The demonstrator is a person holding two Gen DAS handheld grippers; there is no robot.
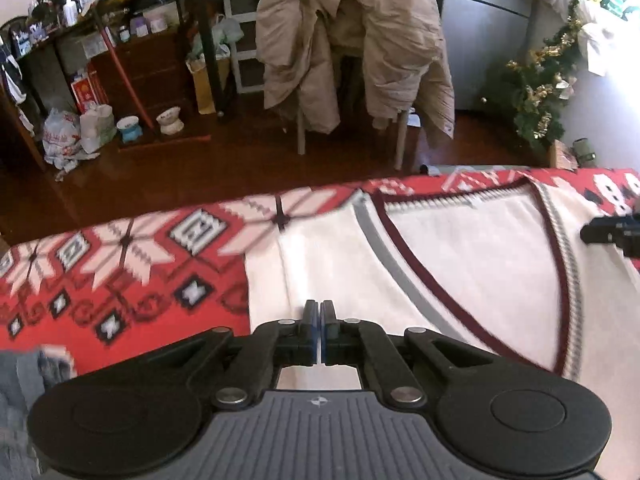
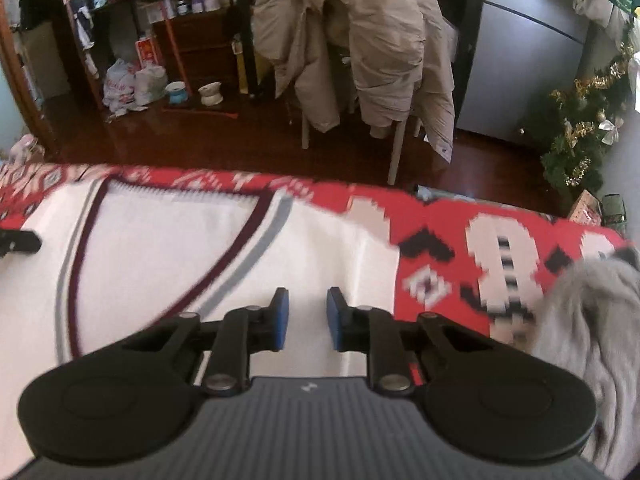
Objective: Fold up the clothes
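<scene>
The biggest thing in both views was the red patterned blanket (image 1: 120, 264) with white snowflake shapes, spread flat over the work surface and reaching to its far edge. On top of it lay the white V-neck sweater (image 1: 460, 264), front up, collar toward the far edge, with a maroon and grey stripe running round the neckline. In the right wrist view the same sweater (image 2: 168, 248) filled the left and middle of the frame, its side edge ending just left of the bare blanket (image 2: 440, 248).

Behind the surface stood a chair with a beige coat (image 1: 352, 40) draped over it, and a small decorated Christmas tree (image 1: 536, 88) off to the right on the dark wood floor.

A grey garment (image 2: 592, 320) sat bunched on the blanket at the right edge, just beside the sweater's side. A bit of blue-grey cloth (image 1: 24, 380) showed at the lower left of the left wrist view, too blurry to say more.

The left gripper (image 1: 320, 316) was pinched closed over the sweater's shoulder area, blue pads together; couldn't tell if any fabric was caught between them. The right gripper (image 2: 307, 308) hung over the sweater's other side with its fingers spread apart, nothing between them.
</scene>
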